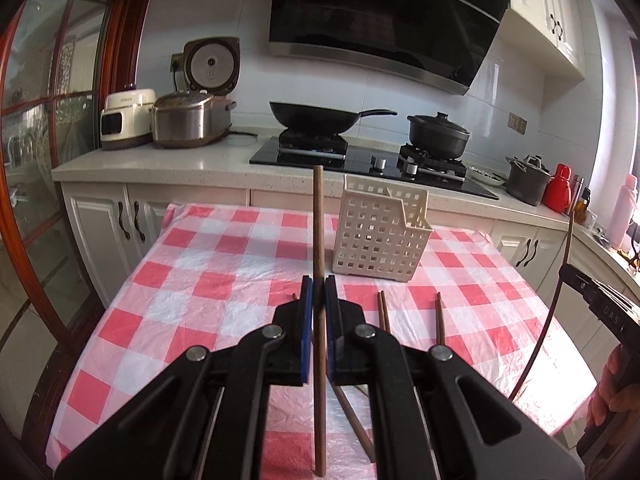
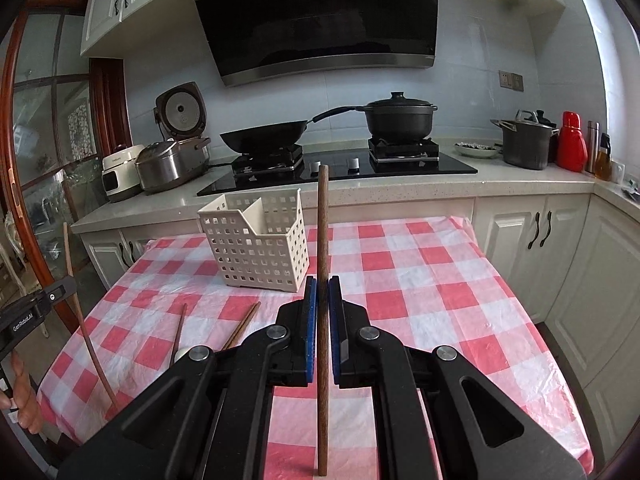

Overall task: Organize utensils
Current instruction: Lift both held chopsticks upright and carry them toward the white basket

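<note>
Left wrist view: left gripper (image 1: 319,296) clamped on an upright brown chopstick (image 1: 319,224). The white basket (image 1: 376,236) stands ahead, slightly right, on the checked tablecloth (image 1: 224,264); bare cloth lies to its left. Loose chopsticks (image 1: 384,312) lie near the fingers. The right gripper (image 1: 592,292) enters at the right edge.

Right wrist view: right gripper (image 2: 323,300) clamped on its own chopstick (image 2: 323,232). Basket divider (image 2: 256,216) visible; open cloth extends right to the table edge (image 2: 516,300).
</note>
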`<state>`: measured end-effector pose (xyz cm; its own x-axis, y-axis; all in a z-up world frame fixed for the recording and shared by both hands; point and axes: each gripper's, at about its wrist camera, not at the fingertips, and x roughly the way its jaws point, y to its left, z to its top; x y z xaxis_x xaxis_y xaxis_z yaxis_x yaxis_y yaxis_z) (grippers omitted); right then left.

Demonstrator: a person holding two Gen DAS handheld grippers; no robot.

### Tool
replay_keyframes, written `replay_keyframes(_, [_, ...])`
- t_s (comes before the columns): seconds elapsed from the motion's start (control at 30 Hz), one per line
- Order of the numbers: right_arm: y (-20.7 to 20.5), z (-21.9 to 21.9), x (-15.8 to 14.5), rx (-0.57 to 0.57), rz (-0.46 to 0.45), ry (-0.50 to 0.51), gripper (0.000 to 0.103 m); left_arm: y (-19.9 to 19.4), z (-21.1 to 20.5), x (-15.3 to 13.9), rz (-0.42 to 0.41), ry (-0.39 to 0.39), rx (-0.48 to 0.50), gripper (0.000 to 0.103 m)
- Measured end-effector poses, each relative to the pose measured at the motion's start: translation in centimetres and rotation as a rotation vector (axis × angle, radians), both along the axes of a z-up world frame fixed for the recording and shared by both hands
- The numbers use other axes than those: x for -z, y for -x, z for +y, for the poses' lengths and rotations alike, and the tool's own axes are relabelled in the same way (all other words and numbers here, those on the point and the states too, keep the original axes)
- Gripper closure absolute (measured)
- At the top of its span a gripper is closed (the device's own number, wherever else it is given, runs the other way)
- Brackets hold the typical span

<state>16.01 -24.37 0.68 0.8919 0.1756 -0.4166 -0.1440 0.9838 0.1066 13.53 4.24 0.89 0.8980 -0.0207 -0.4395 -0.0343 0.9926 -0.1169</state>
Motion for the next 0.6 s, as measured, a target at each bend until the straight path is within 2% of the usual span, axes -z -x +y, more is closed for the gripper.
replay_keyframes(0.3, [2.5,1.0,-1.1,-0.041,-0.053,0.039,0.097,2.2,-1.7,-1.3,-0.078,-0.077,0.016,0.097])
replay_keyframes(0.6, [4.5,1.3,-2.7,-0.057,-0.106,0.061,0.097,4.2,-2.4,-2.4,-0.127,-0.098,0.028,0.097])
